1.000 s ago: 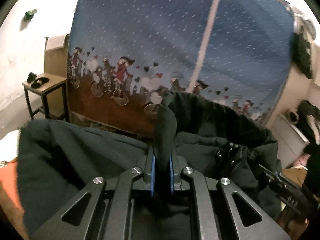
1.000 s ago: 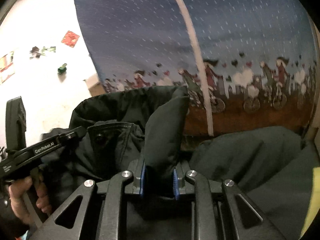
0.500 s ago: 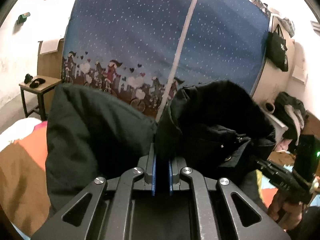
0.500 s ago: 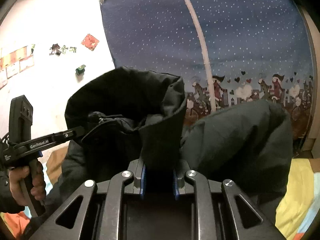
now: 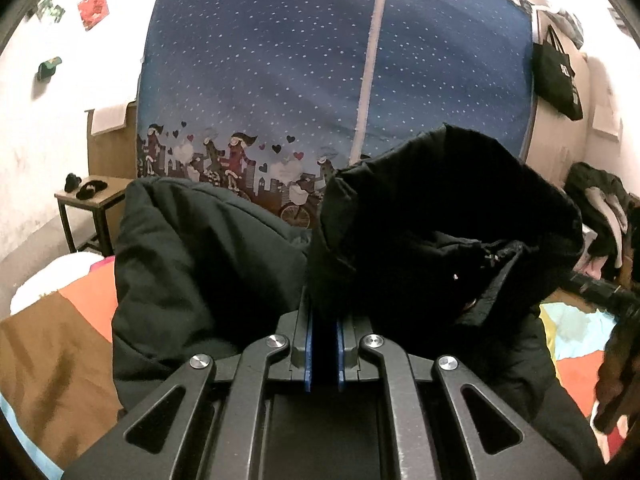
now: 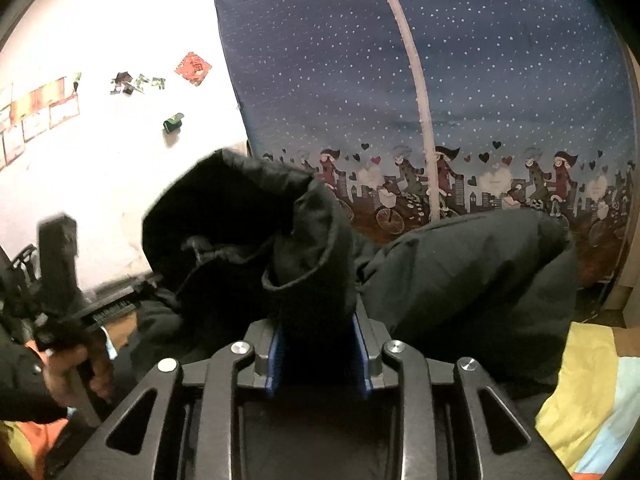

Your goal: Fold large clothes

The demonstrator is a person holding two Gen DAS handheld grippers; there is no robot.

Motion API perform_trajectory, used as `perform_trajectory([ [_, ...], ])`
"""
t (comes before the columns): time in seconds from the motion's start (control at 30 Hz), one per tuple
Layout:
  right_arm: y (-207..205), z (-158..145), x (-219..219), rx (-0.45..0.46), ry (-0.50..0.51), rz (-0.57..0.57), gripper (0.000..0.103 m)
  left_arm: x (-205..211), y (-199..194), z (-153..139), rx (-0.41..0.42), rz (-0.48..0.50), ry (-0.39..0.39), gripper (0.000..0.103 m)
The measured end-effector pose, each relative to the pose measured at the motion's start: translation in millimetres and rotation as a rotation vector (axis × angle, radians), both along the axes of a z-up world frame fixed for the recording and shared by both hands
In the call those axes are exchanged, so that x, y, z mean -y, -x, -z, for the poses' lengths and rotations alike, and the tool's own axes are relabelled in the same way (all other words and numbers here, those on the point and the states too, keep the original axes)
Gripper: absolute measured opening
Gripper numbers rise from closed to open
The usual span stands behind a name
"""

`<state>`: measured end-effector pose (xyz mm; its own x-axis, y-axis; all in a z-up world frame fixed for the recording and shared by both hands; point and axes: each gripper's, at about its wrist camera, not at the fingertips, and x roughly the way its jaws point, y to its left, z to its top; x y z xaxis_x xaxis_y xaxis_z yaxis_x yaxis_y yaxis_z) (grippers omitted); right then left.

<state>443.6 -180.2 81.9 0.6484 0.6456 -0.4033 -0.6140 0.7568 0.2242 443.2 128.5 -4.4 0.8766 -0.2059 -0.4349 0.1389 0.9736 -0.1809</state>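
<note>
Now we hold a dark padded jacket [image 5: 208,264] up between both tools, its bulk filling the lower middle of each view and blocking most of the patchwork bedspread [image 5: 52,344] beneath; our left gripper [image 5: 321,344] has its blue pads nearly together, pinched tight on a fold of the jacket that rises toward twelve o'clock; our right gripper [image 6: 319,354] has its jaws opening, a thick roll of the same jacket [image 6: 472,272] sitting between the pads, which stand wider apart yet seem to touch the cloth on both sides; in the left wrist view the collar and hood slump at two o'clock, hiding all but a dark blurred piece of the other tool at four o'clock; in the right wrist view a hand [image 6: 76,372] at eight o'clock grips the other tool's handle; behind the jacket, at twelve o'clock, hangs a blue dotted curtain [image 5: 280,80] with cyclists printed along its hem; a small side table [image 5: 92,196] stands at nine o'clock by the white wall, and a black bag [image 5: 558,76] hangs at two o'clock.
</note>
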Motion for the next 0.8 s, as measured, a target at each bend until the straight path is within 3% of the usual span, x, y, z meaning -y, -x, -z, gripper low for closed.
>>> perform_trajectory([
  [0.17, 13.2, -42.5, 17.6, 0.062, -0.02, -0.052, 0.036, -4.0, 5.9, 8.0, -0.003, 0.021, 0.003, 0.006],
  [0.23, 12.4, -62.5, 21.6, 0.088, -0.03, -0.024, 0.047, -4.6, 7.3, 12.1, -0.002, 0.024, -0.003, 0.006],
  [0.33, -14.3, -76.3, 1.2, 0.035, 0.041, 0.03, 0.05, -4.8, 6.8, 18.4, -0.015, 0.018, 0.006, 0.006],
  [0.43, -55.4, -63.5, -24.1, -0.116, 0.029, 0.037, 0.05, -1.9, 9.2, 21.1, -0.015, 0.018, -0.02, 0.006],
  [0.57, -76.9, -34.8, -37.1, -0.262, -0.011, 0.008, 0.05, -1.4, 10.9, 21.8, -0.031, 0.044, -0.039, 0.006],
  [0.8, -54.2, 6.8, -45.7, -0.211, 0.176, -0.048, 0.05, -9.3, 21.2, 18.5, -0.08, 0.076, 0.002, 0.011],
])
